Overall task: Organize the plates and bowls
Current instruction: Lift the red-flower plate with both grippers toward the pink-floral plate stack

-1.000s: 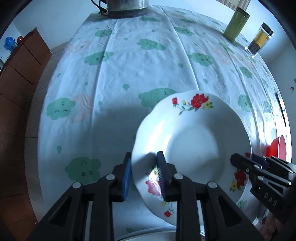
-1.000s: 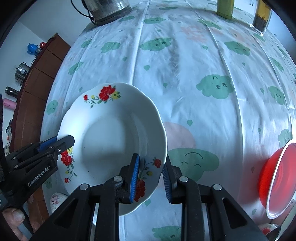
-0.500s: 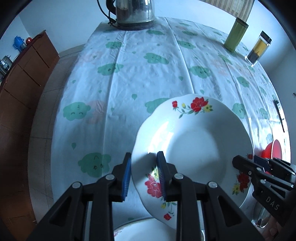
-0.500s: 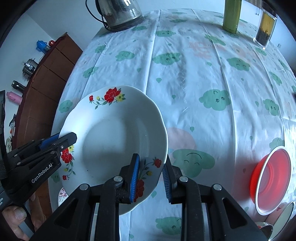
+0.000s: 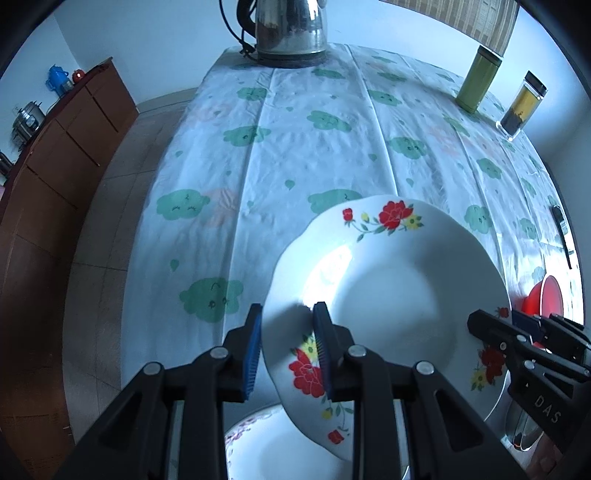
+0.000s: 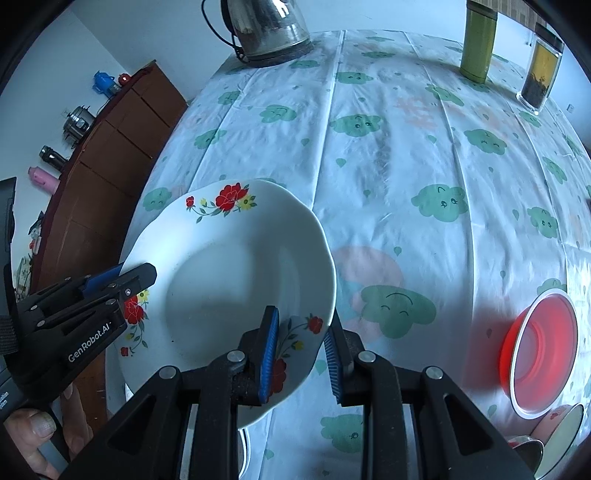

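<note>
A white deep plate with red flowers (image 5: 391,295) is held in the air above the table by both grippers. My left gripper (image 5: 288,350) is shut on its left rim. My right gripper (image 6: 301,360) is shut on its right rim (image 6: 295,339). The plate also shows in the right wrist view (image 6: 229,280). The right gripper shows at the right in the left wrist view (image 5: 517,343), and the left gripper at the left in the right wrist view (image 6: 110,284). Another flowered plate (image 5: 280,450) lies below the held one, near the front edge.
A red plastic bowl (image 6: 539,350) sits at the right on the cloud-print tablecloth (image 6: 406,147), with more bowls (image 6: 554,443) in front of it. A steel kettle (image 5: 284,33), a green canister (image 5: 478,79) and a tea jar (image 5: 521,107) stand at the far side. A brown cabinet (image 5: 55,166) is on the left.
Both grippers have risen and drawn back with the plate; more of the table and the kettle show, and the plate below has come into view.
</note>
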A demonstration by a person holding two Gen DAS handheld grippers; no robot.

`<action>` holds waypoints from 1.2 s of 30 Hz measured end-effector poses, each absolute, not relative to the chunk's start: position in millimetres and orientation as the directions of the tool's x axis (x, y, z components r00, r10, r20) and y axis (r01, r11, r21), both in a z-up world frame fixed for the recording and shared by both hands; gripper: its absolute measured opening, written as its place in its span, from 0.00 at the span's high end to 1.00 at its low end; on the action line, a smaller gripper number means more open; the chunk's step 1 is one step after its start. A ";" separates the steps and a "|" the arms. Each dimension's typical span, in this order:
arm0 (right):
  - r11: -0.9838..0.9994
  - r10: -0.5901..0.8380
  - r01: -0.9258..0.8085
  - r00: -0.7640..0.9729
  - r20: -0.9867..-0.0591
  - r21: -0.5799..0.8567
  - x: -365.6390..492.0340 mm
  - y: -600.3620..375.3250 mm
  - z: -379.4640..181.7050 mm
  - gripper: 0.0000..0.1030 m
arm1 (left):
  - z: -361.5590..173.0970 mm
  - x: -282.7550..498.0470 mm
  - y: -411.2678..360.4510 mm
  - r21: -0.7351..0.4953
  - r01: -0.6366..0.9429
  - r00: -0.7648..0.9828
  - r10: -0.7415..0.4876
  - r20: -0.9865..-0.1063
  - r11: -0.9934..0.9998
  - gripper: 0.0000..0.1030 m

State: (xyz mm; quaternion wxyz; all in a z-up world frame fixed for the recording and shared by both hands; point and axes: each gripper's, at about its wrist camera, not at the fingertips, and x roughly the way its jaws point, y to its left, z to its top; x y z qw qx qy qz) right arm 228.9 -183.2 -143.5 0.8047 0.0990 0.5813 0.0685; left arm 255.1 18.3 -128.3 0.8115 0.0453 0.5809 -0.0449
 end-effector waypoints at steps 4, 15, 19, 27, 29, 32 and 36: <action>0.972 0.228 -0.019 0.322 -0.919 0.235 223.0 -180.0 -139.2 0.74 | -125.9 247.9 21.4 0.026 0.109 0.324 -0.011 -0.946 0.994 0.76; 0.968 0.251 -0.059 0.322 -0.913 0.245 207.1 -174.5 -136.7 0.74 | -122.8 228.3 26.8 0.037 0.078 0.324 0.010 -0.946 0.996 0.76; 0.966 0.259 -0.075 0.323 -0.910 0.249 201.6 -171.6 -135.7 0.74 | -120.5 222.5 30.1 0.040 0.063 0.327 0.018 -0.945 0.997 0.76; 0.961 0.277 -0.110 0.328 -0.903 0.254 192.3 -164.4 -130.4 0.74 | -115.5 210.5 39.1 0.040 0.035 0.329 0.027 -0.944 0.999 0.76; 0.960 0.280 -0.120 0.330 -0.902 0.254 189.3 -161.7 -129.6 0.74 | -114.8 207.0 41.5 0.043 0.028 0.329 0.031 -0.944 0.999 0.76; 0.958 0.286 -0.132 0.328 -0.900 0.256 184.7 -157.6 -129.4 0.74 | -115.6 201.9 45.4 0.044 0.016 0.323 0.037 -0.946 0.999 0.76; 0.955 0.292 -0.148 0.321 -0.901 0.257 178.5 -153.0 -131.2 0.74 | -118.0 194.5 49.1 0.048 0.006 0.316 0.044 -0.948 0.999 0.76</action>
